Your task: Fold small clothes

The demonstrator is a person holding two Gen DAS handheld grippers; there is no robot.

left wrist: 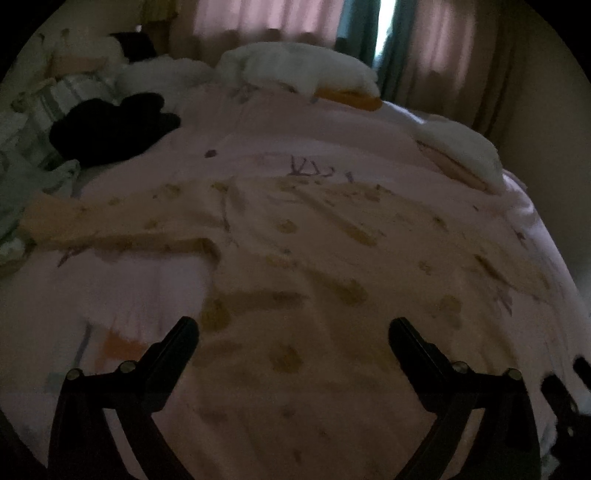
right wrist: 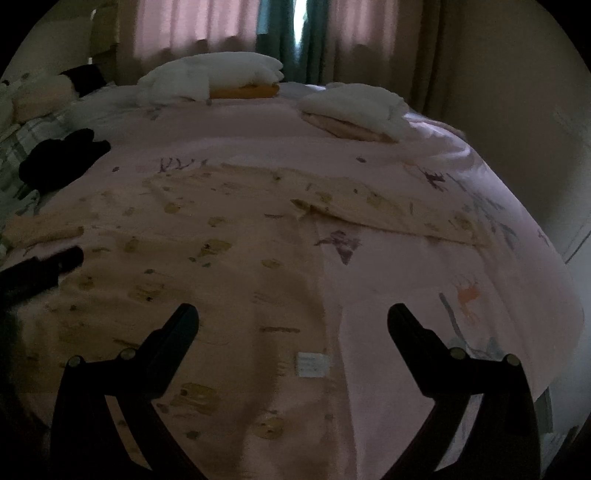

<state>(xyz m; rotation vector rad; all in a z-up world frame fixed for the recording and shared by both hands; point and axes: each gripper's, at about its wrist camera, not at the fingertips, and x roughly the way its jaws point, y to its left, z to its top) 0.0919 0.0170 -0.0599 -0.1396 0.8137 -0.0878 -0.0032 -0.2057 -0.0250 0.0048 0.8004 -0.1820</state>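
A small beige long-sleeved top with yellow-brown prints (left wrist: 295, 258) lies spread flat on the pink bedcover (left wrist: 314, 125), sleeves out to both sides. It also shows in the right wrist view (right wrist: 207, 266), with a white label (right wrist: 312, 364) near its hem. My left gripper (left wrist: 293, 328) is open and empty just above the garment's lower part. My right gripper (right wrist: 293, 314) is open and empty above the garment's right edge. The left gripper's finger (right wrist: 44, 267) shows at the left of the right wrist view.
Two stacks of folded clothes lie at the far side of the bed (right wrist: 214, 79) (right wrist: 354, 112). A black garment (left wrist: 114, 127) lies at the far left. Pillows and striped bedding (left wrist: 55, 96) lie at the left. Curtains (right wrist: 207, 26) hang behind.
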